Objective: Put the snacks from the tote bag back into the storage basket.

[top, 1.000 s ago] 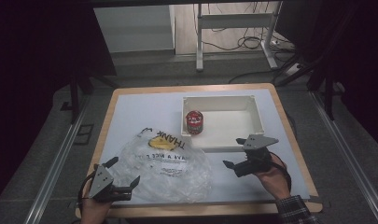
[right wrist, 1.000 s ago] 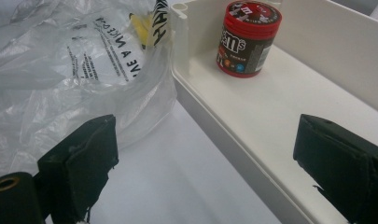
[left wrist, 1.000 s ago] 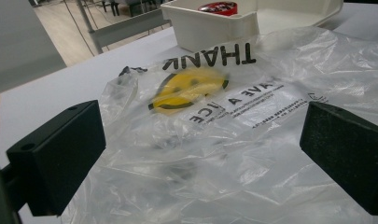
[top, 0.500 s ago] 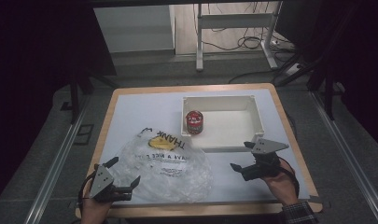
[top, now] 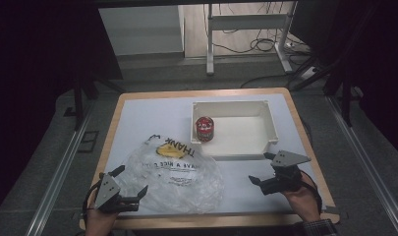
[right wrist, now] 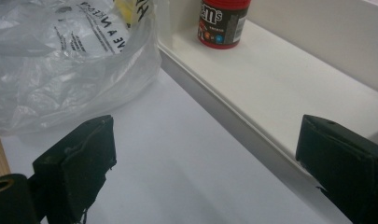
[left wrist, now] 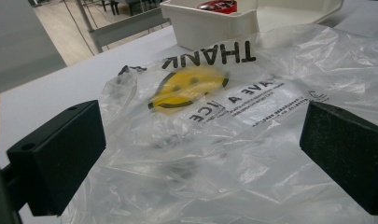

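Note:
A crumpled clear plastic bag (top: 174, 169) with a yellow smiley and "THANK" print lies on the table's near left. A red M&M's can (top: 205, 129) stands upright in the left end of a white tray (top: 241, 133). My left gripper (top: 131, 180) is open at the bag's near left edge, and in the left gripper view the bag (left wrist: 224, 116) lies between and beyond the jaws. My right gripper (top: 259, 167) is open just in front of the tray's near wall, holding nothing. In the right gripper view the can (right wrist: 222, 21) stands ahead, inside the tray (right wrist: 280, 79).
The white mat (top: 152, 118) is edged by a wooden table rim (top: 206, 92). Beyond the table, cables and metal frame legs (top: 210, 44) are on the floor. Bare mat lies between the bag and my right gripper.
My right gripper has drawn back slightly toward the near right corner, away from the tray's front wall. The left gripper, bag and can have not moved.

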A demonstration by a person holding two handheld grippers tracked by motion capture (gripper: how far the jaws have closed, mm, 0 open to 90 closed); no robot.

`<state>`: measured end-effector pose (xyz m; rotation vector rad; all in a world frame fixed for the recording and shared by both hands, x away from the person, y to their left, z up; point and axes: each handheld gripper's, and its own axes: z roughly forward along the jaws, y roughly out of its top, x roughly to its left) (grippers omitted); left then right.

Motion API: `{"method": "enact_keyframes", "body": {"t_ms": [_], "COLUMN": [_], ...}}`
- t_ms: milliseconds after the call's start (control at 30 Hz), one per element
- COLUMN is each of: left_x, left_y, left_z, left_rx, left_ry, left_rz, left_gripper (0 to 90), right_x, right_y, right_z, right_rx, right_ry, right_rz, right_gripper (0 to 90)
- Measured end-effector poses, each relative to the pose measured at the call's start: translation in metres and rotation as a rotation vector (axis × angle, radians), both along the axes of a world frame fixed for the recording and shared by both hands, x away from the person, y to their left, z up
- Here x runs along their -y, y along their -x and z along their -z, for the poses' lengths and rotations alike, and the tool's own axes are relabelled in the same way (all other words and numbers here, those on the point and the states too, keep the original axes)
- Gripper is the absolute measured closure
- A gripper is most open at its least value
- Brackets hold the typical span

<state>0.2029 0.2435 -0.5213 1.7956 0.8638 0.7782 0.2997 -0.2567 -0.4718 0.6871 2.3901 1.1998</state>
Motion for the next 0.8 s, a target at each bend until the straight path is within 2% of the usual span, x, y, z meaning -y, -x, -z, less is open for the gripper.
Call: {"method": "enact_keyframes", "body": {"t_ms": [233, 533, 800], "left_x": [0.000, 0.000, 0.001], "left_y": [0.000, 0.000, 0.000], "left_z": [0.000, 0.001, 0.001], "left_rx": [-0.002, -0.003, -0.007], "left_ry": [-0.002, -0.005, -0.008], "left_rz": [0.002, 0.004, 0.006], "left_gripper": [0.2, 0.1, 0.1], "right_x": [0.008, 0.022, 0.033], "right_y": [0.005, 0.012, 0.016], "right_z": [0.002, 0.002, 0.003], "right_rx": [-0.003, -0.012, -0.010], "right_ry": [0.003, -0.037, -0.049], "right_rz": [0.016, 0.045, 0.070], "right_gripper": [5.0, 4.6, 4.5]}}
